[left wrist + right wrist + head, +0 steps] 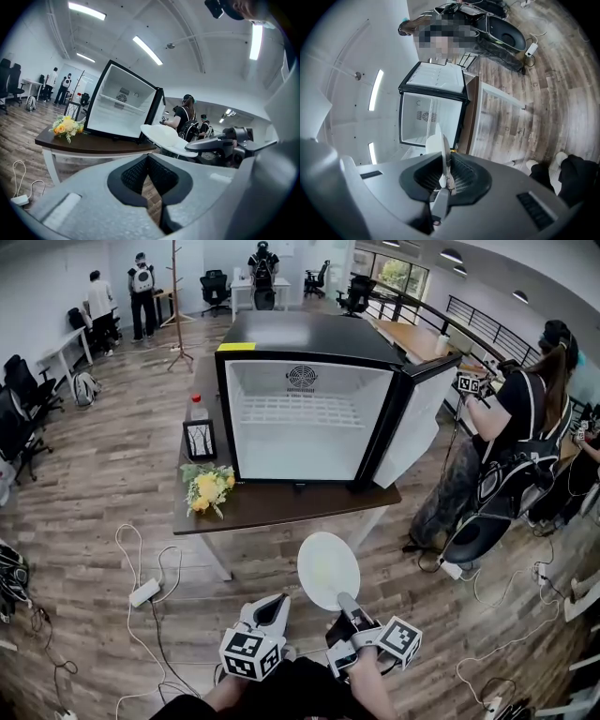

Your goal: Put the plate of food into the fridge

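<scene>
A small black fridge (pixel 309 423) stands on a dark table, its door (pixel 417 418) swung open to the right and its white inside empty. My right gripper (pixel 349 607) is shut on the near rim of a white plate (pixel 328 570) carrying pale food, held level in front of the table. In the right gripper view the plate (pixel 440 145) shows edge-on between the pads, with the fridge (pixel 431 112) beyond. My left gripper (pixel 272 610) hangs just left of the plate, shut and empty. From the left gripper view (pixel 149 161) the plate (pixel 164 135) sits to the right and the fridge (pixel 119 110) lies ahead.
On the table (pixel 281 507), left of the fridge, are a bunch of yellow flowers (pixel 208 488), a small picture frame (pixel 200 439) and a bottle (pixel 196 407). A person (pixel 511 456) stands right of the open door. Cables and a power strip (pixel 145 592) lie on the wooden floor.
</scene>
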Demonstrator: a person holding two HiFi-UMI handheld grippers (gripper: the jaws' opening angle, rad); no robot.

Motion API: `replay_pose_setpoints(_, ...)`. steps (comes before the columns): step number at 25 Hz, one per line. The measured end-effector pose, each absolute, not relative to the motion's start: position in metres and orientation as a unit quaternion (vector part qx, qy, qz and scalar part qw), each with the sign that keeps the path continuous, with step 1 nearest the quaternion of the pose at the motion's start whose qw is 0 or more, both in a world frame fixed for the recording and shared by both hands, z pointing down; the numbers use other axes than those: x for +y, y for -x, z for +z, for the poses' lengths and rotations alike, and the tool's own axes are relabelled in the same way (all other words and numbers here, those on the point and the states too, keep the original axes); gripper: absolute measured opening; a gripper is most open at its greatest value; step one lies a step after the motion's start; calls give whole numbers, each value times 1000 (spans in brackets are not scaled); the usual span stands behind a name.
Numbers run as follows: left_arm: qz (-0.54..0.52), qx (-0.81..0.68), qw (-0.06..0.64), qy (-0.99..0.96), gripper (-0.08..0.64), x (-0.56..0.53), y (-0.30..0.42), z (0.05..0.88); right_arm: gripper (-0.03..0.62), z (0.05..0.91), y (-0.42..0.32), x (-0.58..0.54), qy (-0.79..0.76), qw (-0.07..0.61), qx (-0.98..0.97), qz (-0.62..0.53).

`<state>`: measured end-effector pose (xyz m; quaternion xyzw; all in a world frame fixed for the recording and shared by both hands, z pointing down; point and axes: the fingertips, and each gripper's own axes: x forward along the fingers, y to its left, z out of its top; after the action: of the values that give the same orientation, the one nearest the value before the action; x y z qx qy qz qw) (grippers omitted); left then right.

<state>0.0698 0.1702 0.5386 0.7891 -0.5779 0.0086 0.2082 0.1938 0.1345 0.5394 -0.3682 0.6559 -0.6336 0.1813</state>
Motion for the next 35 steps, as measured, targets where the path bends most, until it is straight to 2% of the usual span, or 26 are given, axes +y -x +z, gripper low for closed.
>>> replay_pose_setpoints(14, 18, -563, 209, -800, 6, 111, -47, 544, 51, 544, -175, 83, 382, 186, 644, -636)
replay_pose_setpoints(35, 15, -530, 206, -823, 6, -15, 24, 532, 54, 528, -99, -30, 395, 211, 637, -628)
